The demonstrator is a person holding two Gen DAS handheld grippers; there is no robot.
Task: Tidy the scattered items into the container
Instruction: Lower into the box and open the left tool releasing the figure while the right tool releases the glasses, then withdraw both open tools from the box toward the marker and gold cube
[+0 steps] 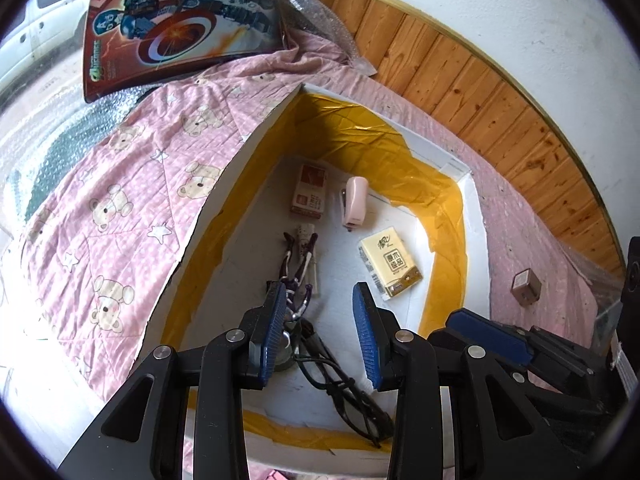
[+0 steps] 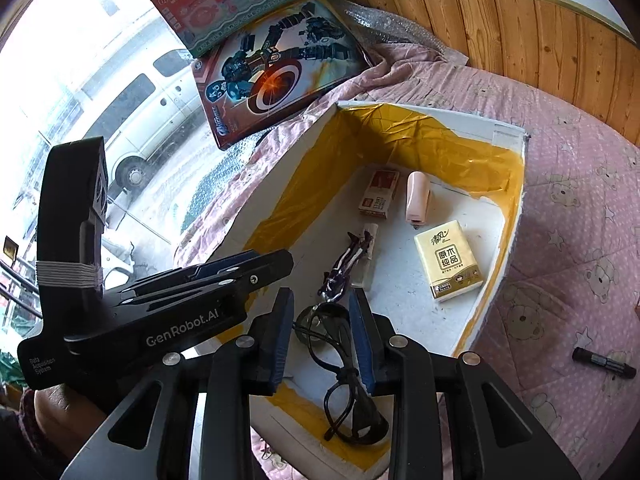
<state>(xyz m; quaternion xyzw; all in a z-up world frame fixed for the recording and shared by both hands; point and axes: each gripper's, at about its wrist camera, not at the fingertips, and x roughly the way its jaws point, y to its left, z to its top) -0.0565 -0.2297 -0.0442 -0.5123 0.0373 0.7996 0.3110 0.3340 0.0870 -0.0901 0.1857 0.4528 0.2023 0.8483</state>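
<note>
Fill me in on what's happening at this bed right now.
A person holds a gripper in each hand above a white foam box lined with yellow tape on a pink bear-print quilt. Left gripper and right gripper both have empty jaws. Inside lie black glasses, a yellow tissue pack and a pink stapler. A dark tube and a small brown cube lie outside it.

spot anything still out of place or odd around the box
Yes. Two items lie on the pink quilt outside the white box: a dark tube to its right and a small brown cube beside its wall. The box's yellow lining is wrinkled and torn at the edges.
</note>
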